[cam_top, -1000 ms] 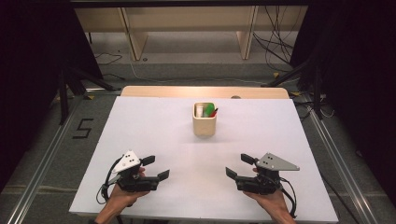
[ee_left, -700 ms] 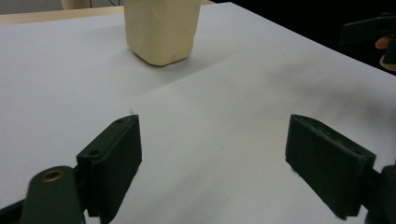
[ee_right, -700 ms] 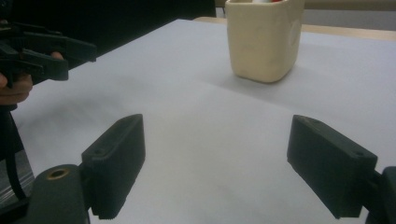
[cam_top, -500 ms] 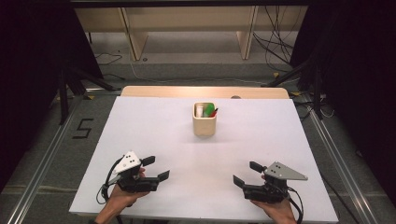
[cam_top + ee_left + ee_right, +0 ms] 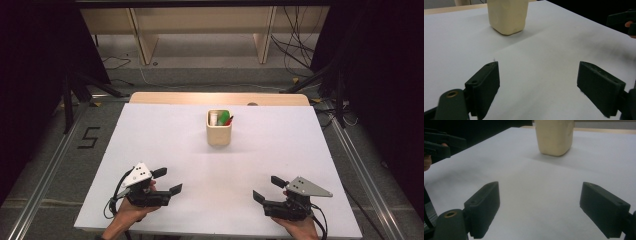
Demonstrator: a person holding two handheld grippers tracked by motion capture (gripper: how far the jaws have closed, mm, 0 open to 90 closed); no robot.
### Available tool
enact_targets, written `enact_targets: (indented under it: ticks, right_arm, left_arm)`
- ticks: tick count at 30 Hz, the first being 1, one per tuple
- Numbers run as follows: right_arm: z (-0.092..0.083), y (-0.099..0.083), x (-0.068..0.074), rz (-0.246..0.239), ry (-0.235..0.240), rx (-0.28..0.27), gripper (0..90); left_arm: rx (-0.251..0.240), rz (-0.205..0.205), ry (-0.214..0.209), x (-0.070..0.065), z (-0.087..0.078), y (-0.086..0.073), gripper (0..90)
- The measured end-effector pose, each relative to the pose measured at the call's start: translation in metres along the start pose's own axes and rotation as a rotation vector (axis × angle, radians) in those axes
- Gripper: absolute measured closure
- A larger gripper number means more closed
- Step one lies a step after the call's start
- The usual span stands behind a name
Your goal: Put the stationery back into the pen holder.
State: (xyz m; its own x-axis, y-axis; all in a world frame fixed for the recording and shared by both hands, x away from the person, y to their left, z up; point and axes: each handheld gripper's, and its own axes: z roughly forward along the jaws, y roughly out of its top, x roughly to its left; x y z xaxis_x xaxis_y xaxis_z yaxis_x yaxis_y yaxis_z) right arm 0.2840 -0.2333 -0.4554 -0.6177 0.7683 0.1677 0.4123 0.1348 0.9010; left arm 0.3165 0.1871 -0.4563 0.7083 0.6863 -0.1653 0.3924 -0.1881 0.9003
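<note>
Cream-coloured cup [image 5: 219, 131] stood upright toward the far middle of a white table [image 5: 165, 135], holding a white item, a green item [image 5: 226, 118] and a red pen [image 5: 230, 120] that poked above its rim. A person's two hands came in from the near edge, each holding a black two-jaw gripper low over the tabletop. The left gripper [image 5: 166, 181] sat at the near left corner, its jaws spread wide and grasping nothing, with a grey three-cornered plate on top and a cable looping behind it. The right gripper [image 5: 268, 189] sat at the near right, well apart from its partner, jaws likewise spread wide and empty, its own grey plate pointing outward. Both were well short of the cup, with bare white surface between them and it.

Seen from the left gripper's camera, the cup [image 5: 507, 15] rose beyond and slightly left of the gap between the parted jaws, which framed only bare tabletop. From the right gripper's camera, the cup [image 5: 554, 136] stood beyond the open jaws, a little right of centre, while the other gripper [image 5: 441, 143] appeared at the far left edge. A wooden strip [image 5: 220, 98] ran along the table's far side.
</note>
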Motion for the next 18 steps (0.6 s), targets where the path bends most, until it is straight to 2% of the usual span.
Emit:
enact_targets:
  ticks: [18]
  right_arm:
    - [0.0012, 0.0002, -0.0003, -0.003, -0.001, 0.003, 17.3]
  left_arm:
    - [0.004, 0.0, 0.0, 0.0009, 0.0006, -0.0008, 18.0]
